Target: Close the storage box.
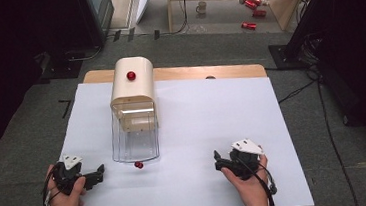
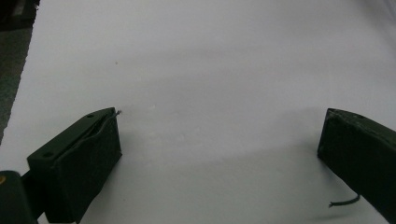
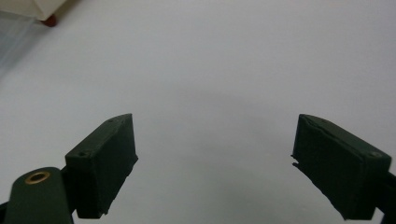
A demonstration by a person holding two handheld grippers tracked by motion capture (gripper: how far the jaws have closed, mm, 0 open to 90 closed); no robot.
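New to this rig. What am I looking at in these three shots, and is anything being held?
There is no robot arm here: a person holds a two-jaw gripper in each hand. The high view looks down from above the person's side, with the left gripper and right gripper resting near the close edge of the white table. The other two pictures come from cameras riding on each gripper, looking along its black jaws. On the table stands a cream box with a red knob, and a clear drawer is pulled out toward the person, ending in a second small red knob. Both grippers are open and hold nothing.
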